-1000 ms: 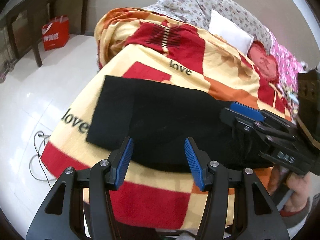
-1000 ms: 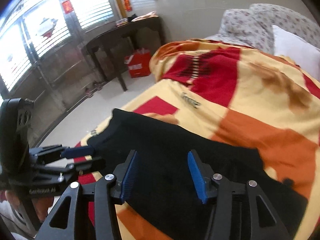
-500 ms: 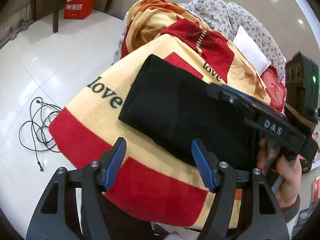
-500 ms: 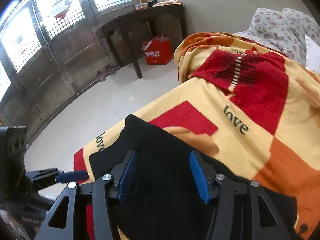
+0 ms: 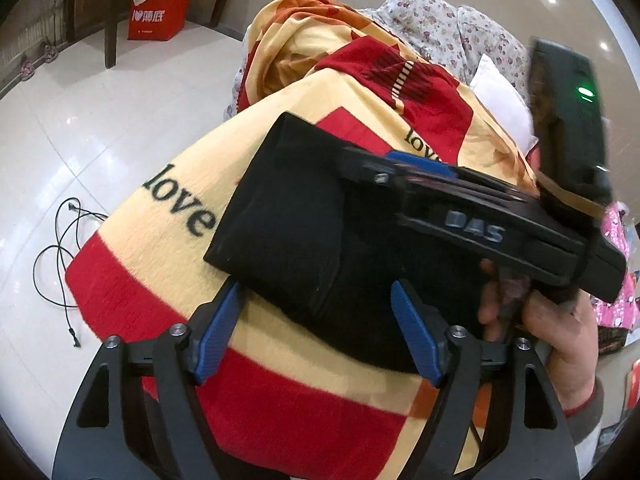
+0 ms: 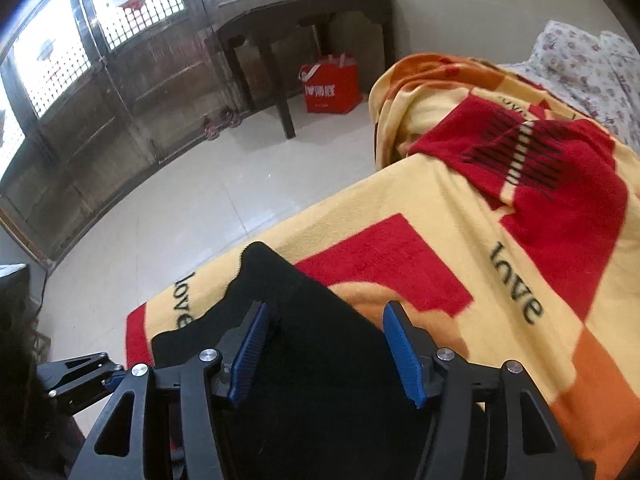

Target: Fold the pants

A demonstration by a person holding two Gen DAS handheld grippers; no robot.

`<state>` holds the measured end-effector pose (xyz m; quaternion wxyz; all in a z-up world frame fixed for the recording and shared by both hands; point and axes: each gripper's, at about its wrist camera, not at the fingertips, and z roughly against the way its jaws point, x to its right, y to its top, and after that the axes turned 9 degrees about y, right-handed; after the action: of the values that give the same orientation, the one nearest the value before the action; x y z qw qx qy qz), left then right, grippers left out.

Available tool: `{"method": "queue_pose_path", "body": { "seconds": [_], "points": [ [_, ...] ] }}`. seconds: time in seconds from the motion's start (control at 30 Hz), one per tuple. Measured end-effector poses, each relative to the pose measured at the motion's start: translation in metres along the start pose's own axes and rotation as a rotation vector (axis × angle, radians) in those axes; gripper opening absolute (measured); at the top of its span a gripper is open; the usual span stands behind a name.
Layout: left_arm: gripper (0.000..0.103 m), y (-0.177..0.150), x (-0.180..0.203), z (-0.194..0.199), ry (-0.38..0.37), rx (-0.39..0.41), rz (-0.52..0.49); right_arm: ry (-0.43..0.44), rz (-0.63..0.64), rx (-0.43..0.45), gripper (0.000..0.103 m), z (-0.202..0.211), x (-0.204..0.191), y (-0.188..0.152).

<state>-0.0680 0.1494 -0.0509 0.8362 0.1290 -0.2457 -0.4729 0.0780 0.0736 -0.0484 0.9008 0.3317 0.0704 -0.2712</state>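
We have swung both spread, empty claws, left claw (image 5: 316,330) and right claw (image 6: 324,354), closer over the black pants (image 5: 296,224) since a second ago.

Your pants (image 5: 304,216) lie on the blanket (image 5: 160,280) near its floor-side edge, pillows (image 5: 496,88) well behind them.

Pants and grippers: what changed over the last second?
Both grippers, left and right, pulled back and tilted: the views now show more floor and the near blanket edge. The right gripper now reaches further across the pants in the left wrist view. Nothing was grasped or released. The pants stayed flat and folded on the blanket; both grippers stayed open.
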Motion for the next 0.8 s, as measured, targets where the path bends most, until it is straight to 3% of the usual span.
{"method": "queue_pose_path", "body": {
  "seconds": [0.13,0.17,0.2,0.23,0.3,0.37,0.47,0.6,0.7,0.8],
  "points": [
    [0.075,0.004,0.002,-0.003,-0.007,0.031,-0.012,0.103,-0.060,0.020,0.058,-0.012,0.014,0.002],
    [0.069,0.006,0.002,-0.004,-0.017,0.033,-0.016,0.123,-0.084,0.028,0.052,-0.012,0.018,0.002],
    [0.049,0.007,0.001,-0.005,-0.031,0.025,-0.011,0.148,-0.106,0.040,0.040,-0.009,0.021,0.001],
    [0.039,0.008,0.001,-0.006,-0.041,0.018,-0.007,0.160,-0.111,0.061,0.035,-0.004,0.022,0.001],
    [0.028,0.014,0.002,-0.001,-0.082,0.021,-0.012,0.162,-0.117,0.093,0.028,0.005,0.022,-0.001],
    [0.024,0.016,0.007,0.007,-0.092,0.044,-0.032,0.160,-0.140,0.139,0.025,0.020,0.025,-0.003],
    [0.021,0.019,0.024,0.026,-0.104,0.104,-0.088,0.164,-0.177,0.247,0.025,0.063,0.029,-0.011],
    [0.019,0.013,0.063,0.059,-0.148,0.212,-0.221,0.102,-0.228,0.373,0.027,0.131,0.031,-0.035],
    [0.018,0.000,0.100,0.071,-0.184,0.258,-0.337,0.065,-0.294,0.461,0.052,0.178,0.035,-0.066],
    [0.017,-0.022,0.139,0.068,-0.247,0.241,-0.460,0.071,-0.415,0.573,0.055,0.222,0.050,-0.107]
  ]
}}
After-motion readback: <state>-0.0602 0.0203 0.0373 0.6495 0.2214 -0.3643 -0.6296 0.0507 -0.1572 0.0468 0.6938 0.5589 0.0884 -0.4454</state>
